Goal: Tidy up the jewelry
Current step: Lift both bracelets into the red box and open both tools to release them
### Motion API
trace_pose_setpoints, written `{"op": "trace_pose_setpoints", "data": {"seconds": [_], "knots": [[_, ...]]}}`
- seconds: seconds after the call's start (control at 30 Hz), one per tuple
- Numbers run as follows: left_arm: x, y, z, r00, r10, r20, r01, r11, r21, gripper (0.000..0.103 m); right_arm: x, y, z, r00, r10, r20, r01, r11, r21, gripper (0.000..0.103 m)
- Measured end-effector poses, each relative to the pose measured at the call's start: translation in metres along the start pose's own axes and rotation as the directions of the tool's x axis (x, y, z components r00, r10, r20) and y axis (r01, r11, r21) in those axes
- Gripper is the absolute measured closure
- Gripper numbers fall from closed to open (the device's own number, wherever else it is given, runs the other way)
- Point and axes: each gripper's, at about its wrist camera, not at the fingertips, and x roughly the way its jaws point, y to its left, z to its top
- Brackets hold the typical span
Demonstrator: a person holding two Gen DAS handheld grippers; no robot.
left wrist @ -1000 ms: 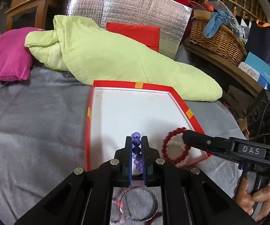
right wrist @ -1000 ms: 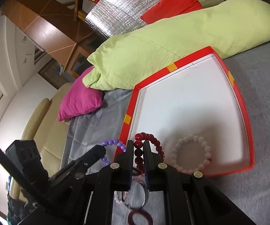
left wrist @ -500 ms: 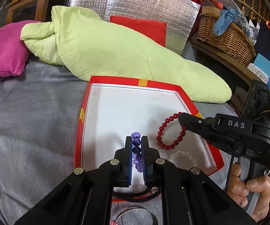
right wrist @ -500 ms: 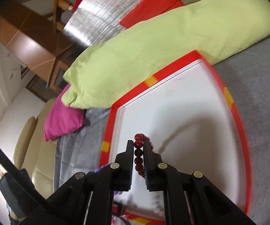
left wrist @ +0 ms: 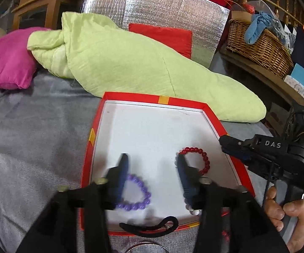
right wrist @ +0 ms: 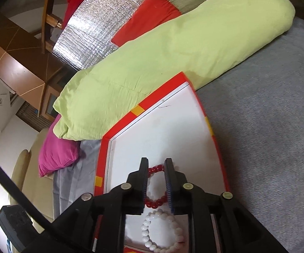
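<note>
A red-rimmed box with a white floor (left wrist: 213, 122) (right wrist: 212, 132) lies on the grey bed cover. A purple bead bracelet (left wrist: 140, 196) lies inside it, between the wide-open fingers of my left gripper (left wrist: 152, 158). A red bead bracelet (left wrist: 203, 158) (right wrist: 155, 203) lies in the box to the right. My right gripper (right wrist: 156, 160) is open above it, one finger on each side, and shows in the left wrist view (left wrist: 225, 142) at the box's right rim. A white bead bracelet (right wrist: 162, 232) lies in the box near its front wall.
A black hair tie (left wrist: 152, 225) lies over the box's front rim and a metal bangle (left wrist: 145, 245) on the cover below it. A light green quilt (left wrist: 152, 63) and pink pillow (left wrist: 4, 63) lie behind the box. A wicker basket (left wrist: 259, 44) stands on a shelf at right.
Both grippers opened and let go. The purple bracelet dropped onto the box floor from the left gripper, the red one from the right. Both grippers had moved forward over the box.
</note>
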Motion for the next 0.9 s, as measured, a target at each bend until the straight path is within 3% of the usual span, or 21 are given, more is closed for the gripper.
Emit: {"op": "trace_pose_setpoints", "data": {"seconds": [0.17, 0.33, 0.9], "knots": [[-0.006, 0.0, -0.001, 1.0, 0.03, 0.003, -0.03, 1.0, 0.003, 0.039, -0.007, 0.0, -0.002, 1.0, -0.013, -0.007, 0.013, 1.0, -0.011, 0.076], [-0.012, 0.005, -0.005, 0.997, 0.079, 0.002, -0.079, 0.997, 0.002, 0.033, -0.01, 0.005, -0.009, 0.999, -0.05, -0.021, 0.048, 0.997, -0.058, 0.063], [-0.04, 0.033, -0.011, 0.983, 0.182, 0.018, -0.183, 0.983, 0.033, 0.03, -0.004, 0.019, -0.03, 0.994, -0.09, -0.058, 0.084, 0.992, -0.098, 0.062]]}}
